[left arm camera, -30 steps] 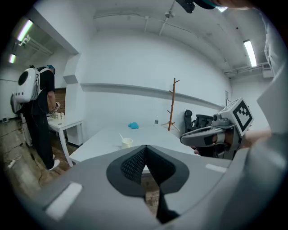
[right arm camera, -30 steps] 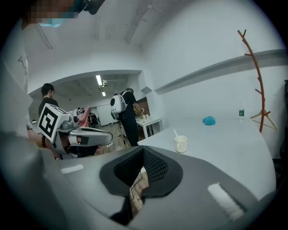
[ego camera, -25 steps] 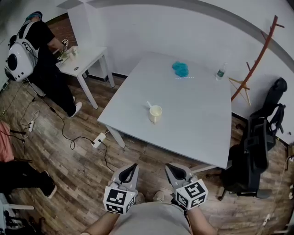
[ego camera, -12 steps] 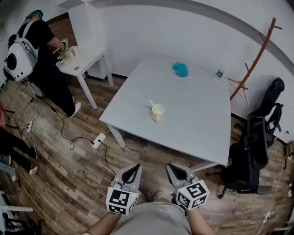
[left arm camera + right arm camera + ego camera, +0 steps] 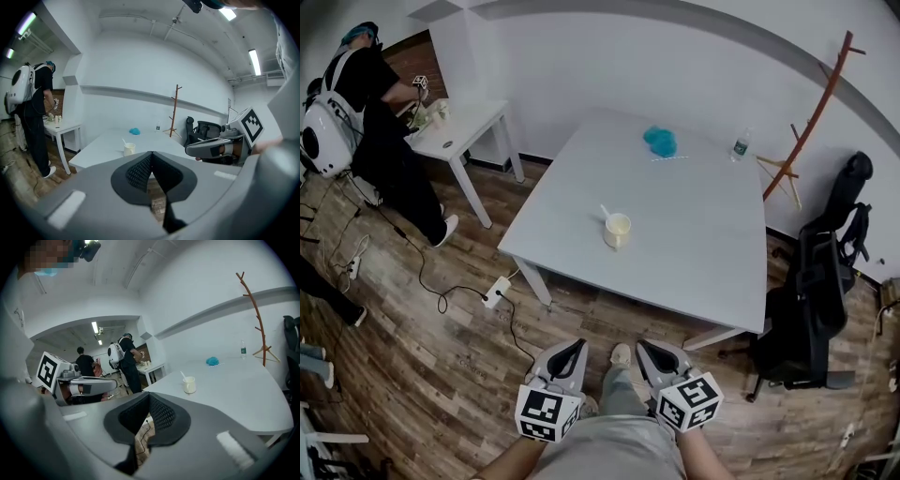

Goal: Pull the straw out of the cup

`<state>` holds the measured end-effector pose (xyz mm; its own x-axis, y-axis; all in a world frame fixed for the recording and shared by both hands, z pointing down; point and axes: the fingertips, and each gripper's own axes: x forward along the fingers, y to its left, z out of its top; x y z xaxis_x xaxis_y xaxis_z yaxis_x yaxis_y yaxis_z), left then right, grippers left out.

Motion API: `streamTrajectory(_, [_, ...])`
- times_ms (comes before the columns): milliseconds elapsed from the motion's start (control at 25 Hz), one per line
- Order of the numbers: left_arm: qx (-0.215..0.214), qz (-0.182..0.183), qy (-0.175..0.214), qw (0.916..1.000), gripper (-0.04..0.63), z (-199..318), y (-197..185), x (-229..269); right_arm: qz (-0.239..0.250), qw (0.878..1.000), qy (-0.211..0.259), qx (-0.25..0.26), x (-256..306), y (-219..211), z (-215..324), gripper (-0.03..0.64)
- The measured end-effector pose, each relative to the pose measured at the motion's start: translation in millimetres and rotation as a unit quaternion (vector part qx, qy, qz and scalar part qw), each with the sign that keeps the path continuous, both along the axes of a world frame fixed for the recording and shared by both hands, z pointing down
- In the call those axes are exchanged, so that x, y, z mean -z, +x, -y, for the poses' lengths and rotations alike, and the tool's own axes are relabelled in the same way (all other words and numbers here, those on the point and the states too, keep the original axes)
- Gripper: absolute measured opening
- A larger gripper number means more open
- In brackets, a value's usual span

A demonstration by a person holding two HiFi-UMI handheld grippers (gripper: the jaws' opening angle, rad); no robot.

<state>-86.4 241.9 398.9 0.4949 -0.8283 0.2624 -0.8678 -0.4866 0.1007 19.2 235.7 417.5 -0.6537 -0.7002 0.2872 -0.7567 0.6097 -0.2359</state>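
The straw [image 5: 604,213], a thin pale stick, has its lower end inside the cup [image 5: 618,231] and leans out toward the left of the head view. The cup is a small, round, cream-coloured cylinder with an open mouth. It stands upright on the smooth, matte grey-white surface [image 5: 694,258], toward the edge nearest us.

Farther back on that surface we see a crumpled, soft-looking turquoise lump [image 5: 660,141] and a small clear bottle [image 5: 737,147], both well apart from the cup. A thin, reddish, branched coat stand [image 5: 175,110] rises by the white wall.

The left hand-held gripper [image 5: 151,153] has its 2 dark, ribbed pads pressed together with nothing between them. The right hand-held gripper [image 5: 150,395] also has its 2 mesh-textured pads closed tip to tip and empty. Both hang over the wood-plank floor [image 5: 441,375], well short of the surface, and each bears 1 cube with black-and-white square markers.

At the left a person [image 5: 380,122] in black stands at a smaller white surface [image 5: 473,124]. A black office chair [image 5: 811,291] sits at the right.
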Motion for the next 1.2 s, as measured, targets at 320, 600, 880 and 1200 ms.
streamTrajectory(320, [0.009,0.007,0.001,0.9999,0.019,51.5,0.1,1.5,0.008,1.000,0.001,0.005,1.5,2.8,54.2,0.006])
streamTrajectory(600, [0.018,0.008,0.000,0.9998,0.019,118.9,5.0,4.6,0.004,1.000,0.008,0.022,9.1,6.2,130.1,0.006])
streamTrajectory(880, [0.037,0.007,0.004,0.9993,0.019,189.0,16.3,13.5,0.000,0.999,0.005,0.041,13.8,20.2,199.2,0.006])
streamTrajectory(1200, [0.056,0.010,0.003,0.9984,0.020,231.1,34.2,15.9,-0.001,0.998,0.004,0.059,19.1,38.7,252.6,0.006])
